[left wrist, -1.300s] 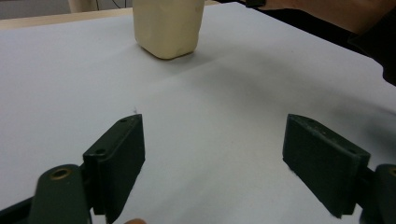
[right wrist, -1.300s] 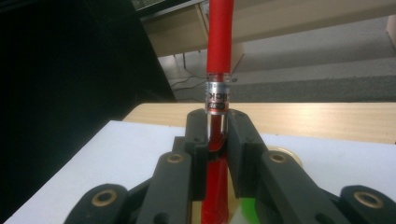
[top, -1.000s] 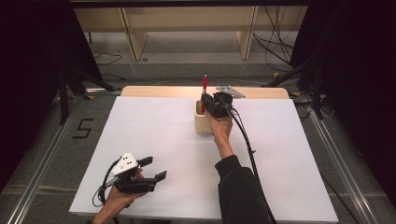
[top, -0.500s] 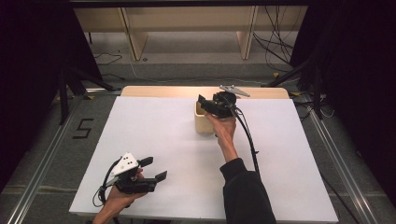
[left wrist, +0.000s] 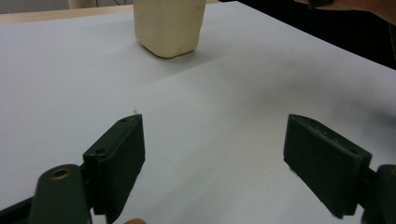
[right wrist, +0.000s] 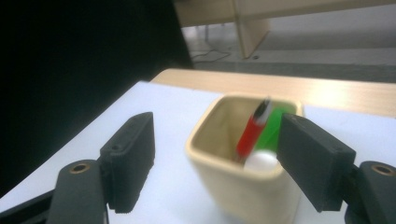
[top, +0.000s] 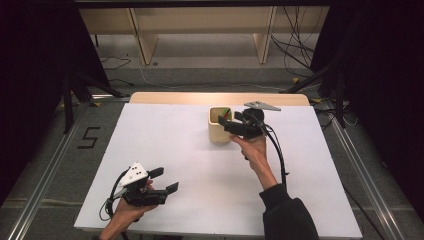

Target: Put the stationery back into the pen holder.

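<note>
So the cream cup (top: 220, 126) sits upright toward the far middle of the white surface (top: 165, 150), just in front of the wooden strip along the back edge. Inside it there's a red pen (right wrist: 252, 130) leaning against a green one (right wrist: 273, 126), plus something white and rounded (right wrist: 261, 161) at the near rim, too blurry to tell what it is. The right gripper (top: 231, 124) hovers just beside the cup's rim, jaws spread wide and empty, with the cup between them in its own view. The left gripper (top: 162, 181) is well apart at the near left corner, jaws also released, holding nothing, pointed across the surface toward the cup (left wrist: 169, 25).
</note>
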A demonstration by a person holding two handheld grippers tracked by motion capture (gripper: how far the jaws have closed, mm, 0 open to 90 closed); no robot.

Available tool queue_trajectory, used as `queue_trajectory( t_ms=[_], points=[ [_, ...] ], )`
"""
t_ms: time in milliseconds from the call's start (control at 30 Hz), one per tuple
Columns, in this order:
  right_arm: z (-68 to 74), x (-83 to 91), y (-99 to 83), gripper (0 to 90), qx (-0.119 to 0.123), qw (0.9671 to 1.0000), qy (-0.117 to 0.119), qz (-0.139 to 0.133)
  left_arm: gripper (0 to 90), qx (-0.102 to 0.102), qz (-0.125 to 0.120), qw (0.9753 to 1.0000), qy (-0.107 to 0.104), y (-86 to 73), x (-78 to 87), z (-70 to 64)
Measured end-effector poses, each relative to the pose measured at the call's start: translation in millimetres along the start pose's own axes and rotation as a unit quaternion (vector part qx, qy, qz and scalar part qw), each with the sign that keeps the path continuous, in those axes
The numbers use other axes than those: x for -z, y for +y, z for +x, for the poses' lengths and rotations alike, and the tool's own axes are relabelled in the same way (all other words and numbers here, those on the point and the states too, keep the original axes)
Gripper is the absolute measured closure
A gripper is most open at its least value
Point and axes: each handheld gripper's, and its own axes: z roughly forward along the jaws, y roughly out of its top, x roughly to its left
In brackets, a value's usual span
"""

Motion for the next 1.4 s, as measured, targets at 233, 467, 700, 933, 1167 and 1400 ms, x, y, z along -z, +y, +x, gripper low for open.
queue_trajectory(
  t_ms=[233, 467, 700, 933, 1167, 1400],
  points=[
    [3.5, 41.7, -26.2, 27.1, 0.029, 0.9991, 0.028, 0.009, 20.1, 0.001, 0.001, 1.0000, -0.001, 1.4, 0.2, -0.3],
    [7.2, 82.2, -54.9, 25.9, 0.055, 0.9978, 0.037, 0.007, 20.1, -0.002, 0.008, 0.9999, -0.010, 0.1, 0.7, -1.3],
    [6.1, 106.2, -83.9, 24.3, 0.057, 0.9975, 0.040, 0.014, 20.1, -0.004, 0.015, 0.9998, -0.012, -0.4, -0.3, -1.4],
    [10.1, 118.4, -102.5, 22.7, 0.068, 0.9961, 0.051, 0.023, 20.1, -0.010, 0.021, 0.9996, -0.015, -1.1, -0.3, -1.3],
    [8.6, 132.9, -119.9, 22.3, 0.066, 0.9962, 0.053, 0.020, 20.1, -0.014, 0.024, 0.9994, -0.019, -1.0, 0.4, -2.4],
    [5.8, 144.4, -132.1, 21.7, 0.068, 0.9962, 0.052, 0.016, 19.8, -0.019, 0.027, 0.9992, -0.023, -1.8, -0.7, -3.9]
  ],
)
